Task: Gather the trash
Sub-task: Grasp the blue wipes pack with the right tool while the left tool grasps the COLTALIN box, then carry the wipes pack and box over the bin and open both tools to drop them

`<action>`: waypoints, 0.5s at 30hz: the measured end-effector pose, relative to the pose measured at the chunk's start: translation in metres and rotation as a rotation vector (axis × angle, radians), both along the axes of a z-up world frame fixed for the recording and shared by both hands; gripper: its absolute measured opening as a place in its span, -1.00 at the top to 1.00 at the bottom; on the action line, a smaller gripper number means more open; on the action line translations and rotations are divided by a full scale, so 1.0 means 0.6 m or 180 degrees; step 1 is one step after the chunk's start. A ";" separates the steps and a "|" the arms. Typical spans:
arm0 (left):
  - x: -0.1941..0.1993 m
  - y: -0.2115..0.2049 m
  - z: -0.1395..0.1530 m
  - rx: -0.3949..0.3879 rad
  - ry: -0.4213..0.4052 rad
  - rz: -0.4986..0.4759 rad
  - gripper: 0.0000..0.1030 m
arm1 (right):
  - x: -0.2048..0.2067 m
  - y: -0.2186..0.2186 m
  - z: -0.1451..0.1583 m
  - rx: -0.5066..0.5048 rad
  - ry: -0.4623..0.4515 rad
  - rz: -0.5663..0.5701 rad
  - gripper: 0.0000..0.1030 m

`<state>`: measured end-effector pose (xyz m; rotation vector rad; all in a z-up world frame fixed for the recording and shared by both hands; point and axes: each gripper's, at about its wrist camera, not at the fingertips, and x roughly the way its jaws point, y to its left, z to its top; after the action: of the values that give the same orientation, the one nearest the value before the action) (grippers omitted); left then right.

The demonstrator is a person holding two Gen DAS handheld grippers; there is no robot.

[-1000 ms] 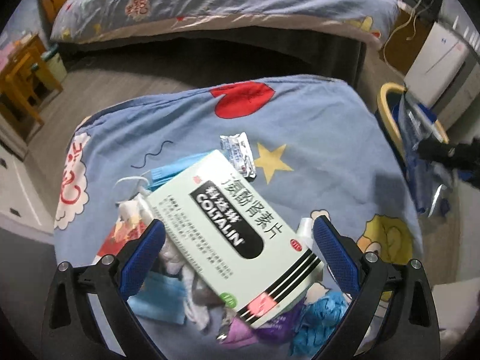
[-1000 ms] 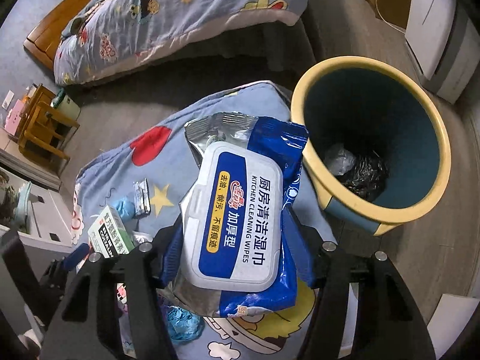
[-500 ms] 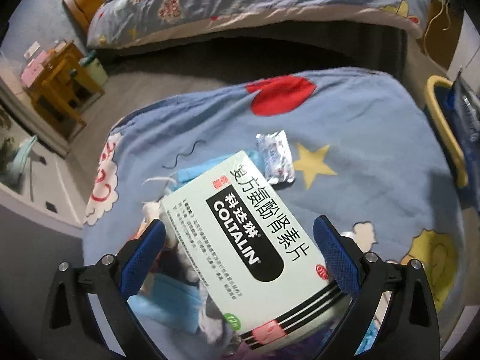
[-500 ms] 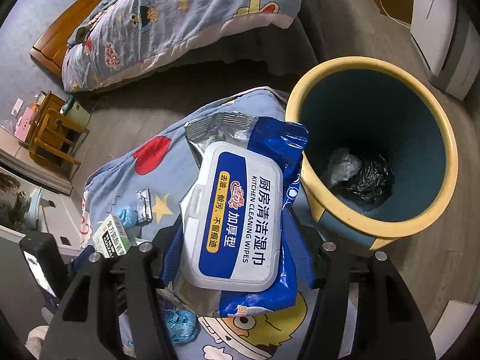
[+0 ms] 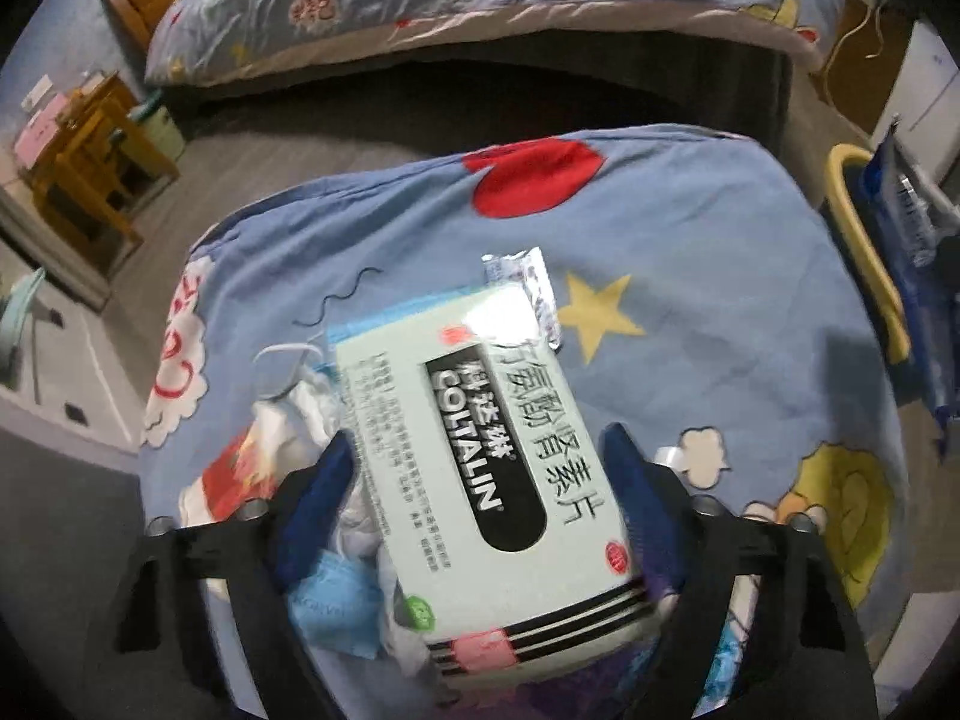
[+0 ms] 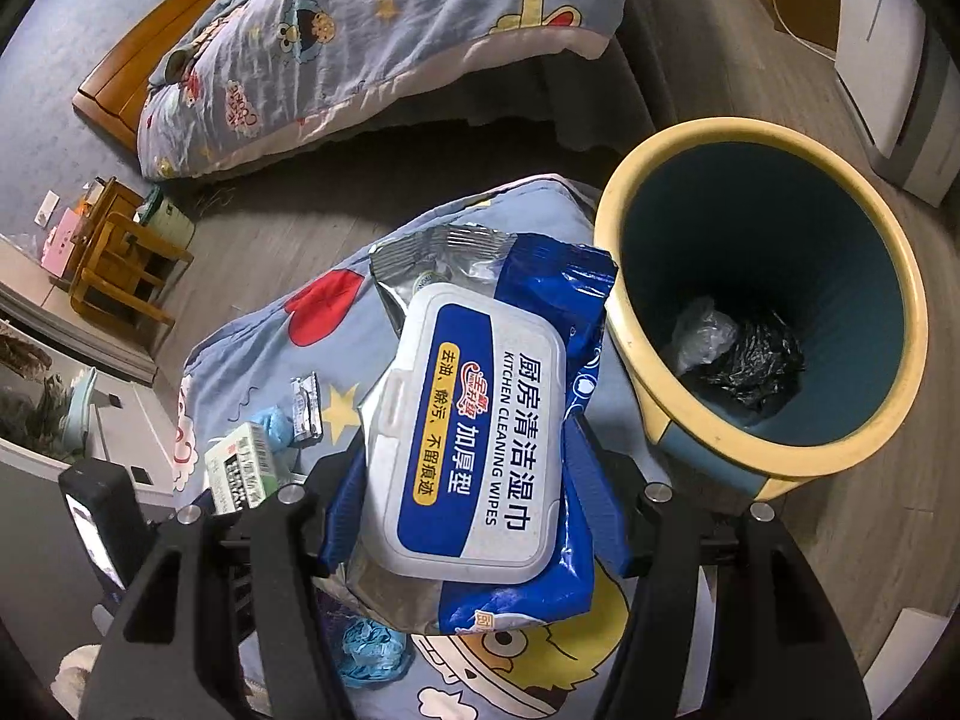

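A pale green medicine box (image 5: 480, 456) marked COLTALIN lies on a heap of tissues (image 5: 300, 414) and blue face masks (image 5: 336, 606) on a cartoon-print cushion (image 5: 690, 276). My left gripper (image 5: 477, 462) is closing on the box, and its blue pads meet both long sides. My right gripper (image 6: 474, 468) is shut on a blue kitchen-wipes pack (image 6: 480, 432) with a white lid, held above the cushion just left of a yellow-rimmed blue bin (image 6: 762, 138). Crumpled black and clear plastic lies in the bin. The box (image 6: 240, 468) also shows at the lower left of the right wrist view.
A foil sachet (image 5: 528, 288) lies beyond the box near a yellow star. A crumpled blue glove (image 6: 372, 648) sits under the wipes pack. A bed (image 6: 372, 30) stands behind, a wooden stool (image 6: 114, 258) at the left, and a white appliance (image 6: 888, 78) beyond the bin.
My left jaws have narrowed from wide open onto the medicine box, and that gripper has swung so the box lies more lengthwise between them. My right gripper still holds the wipes pack in place.
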<state>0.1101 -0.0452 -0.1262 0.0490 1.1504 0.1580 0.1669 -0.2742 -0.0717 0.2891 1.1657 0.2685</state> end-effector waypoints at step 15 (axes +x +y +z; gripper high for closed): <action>0.009 0.002 0.086 -0.0240 -0.0457 -0.0256 -0.47 | 0.001 -0.001 0.016 0.0013 -0.0120 0.0001 -0.18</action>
<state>0.1158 -0.0442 -0.0747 0.0170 1.0085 0.0458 0.1676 -0.2749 -0.0620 0.2862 1.1281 0.2755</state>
